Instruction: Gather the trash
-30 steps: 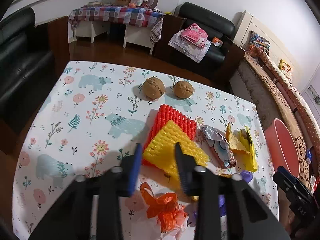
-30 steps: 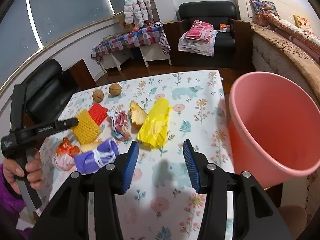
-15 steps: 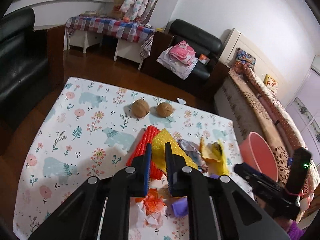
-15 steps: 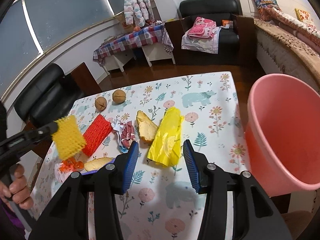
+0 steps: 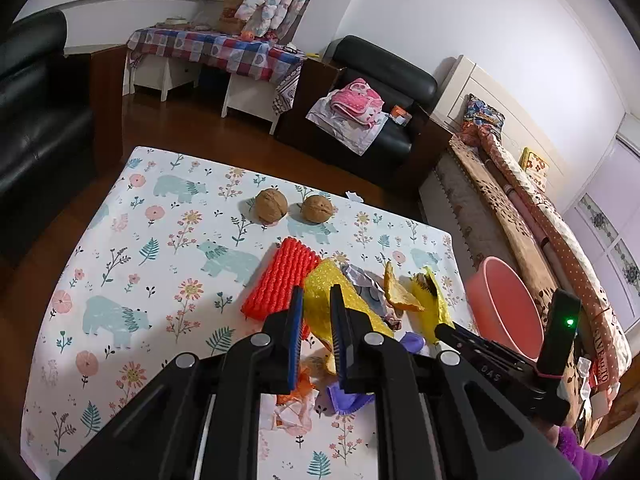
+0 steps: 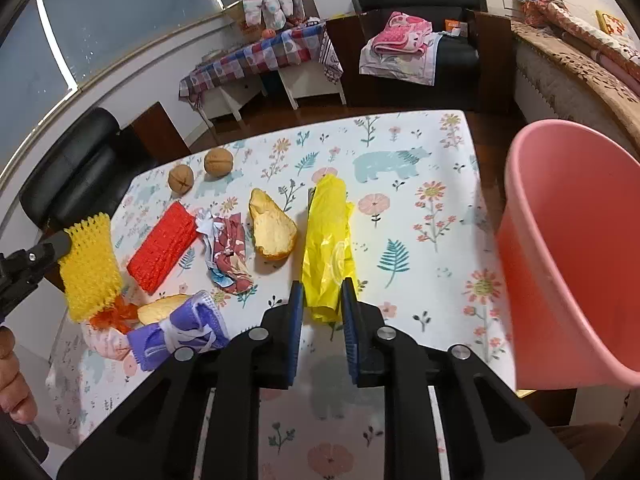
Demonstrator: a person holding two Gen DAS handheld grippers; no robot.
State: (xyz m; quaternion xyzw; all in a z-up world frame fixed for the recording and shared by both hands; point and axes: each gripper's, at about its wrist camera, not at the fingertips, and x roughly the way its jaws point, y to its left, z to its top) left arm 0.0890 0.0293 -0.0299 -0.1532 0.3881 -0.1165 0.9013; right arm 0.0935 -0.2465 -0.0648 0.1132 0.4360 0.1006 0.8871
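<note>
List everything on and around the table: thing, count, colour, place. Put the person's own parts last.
walnuts: two, brown, far side of the table, side by side
red foam net: one, flat on the tablecloth
yellow foam net: one, lifted off the table in the left gripper
crumpled wrapper: one, red and blue, between the red net and the peel
fruit peel: one, orange-yellow, middle of the table
yellow plastic bag: one, near end between the right gripper's jaws
purple foam net: one, near edge
orange wrapper: one, beside the purple net
pink bin: one, off the table's right edge
tablecloth: one, white, bears and flowers
left gripper: shut on the yellow net
right gripper: jaws just closed on the bag's end
hand: one, lower left
</note>
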